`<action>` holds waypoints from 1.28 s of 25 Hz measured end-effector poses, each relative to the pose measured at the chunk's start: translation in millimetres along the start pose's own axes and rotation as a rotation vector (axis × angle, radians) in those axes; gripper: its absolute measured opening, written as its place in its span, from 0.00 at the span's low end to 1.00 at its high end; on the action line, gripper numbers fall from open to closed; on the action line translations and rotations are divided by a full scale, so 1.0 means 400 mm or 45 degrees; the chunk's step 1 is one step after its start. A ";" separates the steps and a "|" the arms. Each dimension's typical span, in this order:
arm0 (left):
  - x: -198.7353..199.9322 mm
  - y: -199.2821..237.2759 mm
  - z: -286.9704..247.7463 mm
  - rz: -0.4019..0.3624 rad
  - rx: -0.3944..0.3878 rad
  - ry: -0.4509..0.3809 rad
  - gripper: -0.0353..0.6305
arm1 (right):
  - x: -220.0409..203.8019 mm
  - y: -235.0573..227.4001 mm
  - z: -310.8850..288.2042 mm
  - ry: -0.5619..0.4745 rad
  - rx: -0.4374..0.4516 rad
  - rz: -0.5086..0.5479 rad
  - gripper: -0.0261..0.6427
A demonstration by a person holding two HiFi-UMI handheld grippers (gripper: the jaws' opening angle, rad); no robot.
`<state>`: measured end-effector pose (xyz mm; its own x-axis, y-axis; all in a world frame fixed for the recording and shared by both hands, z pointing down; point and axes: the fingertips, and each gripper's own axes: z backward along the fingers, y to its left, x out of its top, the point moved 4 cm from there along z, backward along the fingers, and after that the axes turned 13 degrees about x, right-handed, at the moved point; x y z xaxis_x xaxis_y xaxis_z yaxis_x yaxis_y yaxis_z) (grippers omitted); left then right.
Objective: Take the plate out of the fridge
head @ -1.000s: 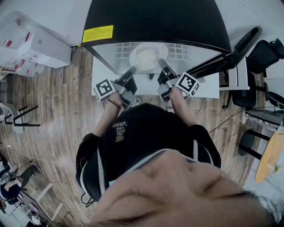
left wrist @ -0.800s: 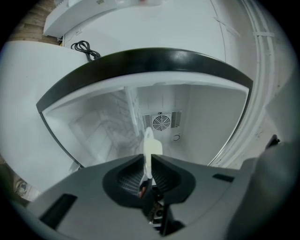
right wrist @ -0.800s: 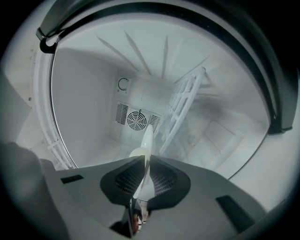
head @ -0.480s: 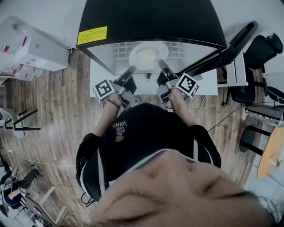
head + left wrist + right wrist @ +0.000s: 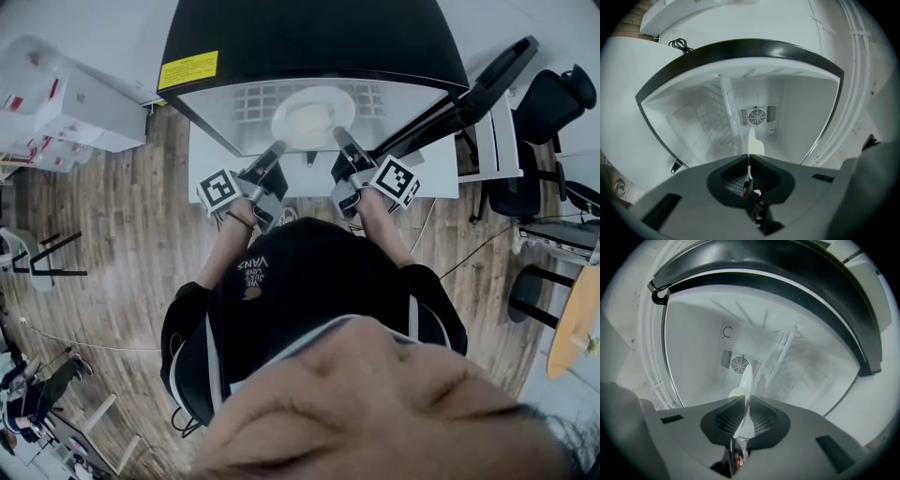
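At the fridge [image 5: 309, 42] mouth, left gripper [image 5: 278, 148] and right gripper [image 5: 339, 134] jaws pinch the plate [image 5: 285, 111] rim (the right's have just been closing).

"VANS" on black shirt [image 5: 309, 281]; yellow label [image 5: 188, 70] on fridge [image 5: 309, 37] illegible

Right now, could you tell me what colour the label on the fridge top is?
Yellow: the label sits on the black fridge, clearest in the head view.
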<state>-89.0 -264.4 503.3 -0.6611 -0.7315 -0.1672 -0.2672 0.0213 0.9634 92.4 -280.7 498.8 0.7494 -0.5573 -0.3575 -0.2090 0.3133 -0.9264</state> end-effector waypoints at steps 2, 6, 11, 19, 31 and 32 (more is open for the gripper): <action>-0.011 -0.002 0.005 0.001 0.002 -0.005 0.09 | -0.003 0.011 0.001 -0.004 0.045 -0.020 0.09; -0.032 -0.004 0.018 0.004 0.009 -0.016 0.09 | -0.008 0.013 0.025 0.015 0.025 -0.005 0.09; -0.064 -0.002 0.030 0.020 0.011 -0.031 0.09 | -0.016 0.014 0.049 0.032 0.039 -0.014 0.09; -0.112 -0.008 0.054 0.027 0.022 -0.061 0.09 | -0.025 0.018 0.091 0.072 0.036 -0.008 0.10; -0.196 -0.011 0.093 0.037 0.038 -0.119 0.09 | -0.046 0.028 0.158 0.125 0.059 -0.031 0.10; -0.203 -0.012 0.098 0.042 0.038 -0.123 0.09 | -0.050 0.034 0.160 0.125 0.079 -0.042 0.10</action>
<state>-61.6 -178.4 504.2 -0.7340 -0.6609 -0.1566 -0.2641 0.0652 0.9623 114.6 -215.9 500.8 0.6896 -0.6397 -0.3394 -0.1432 0.3390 -0.9298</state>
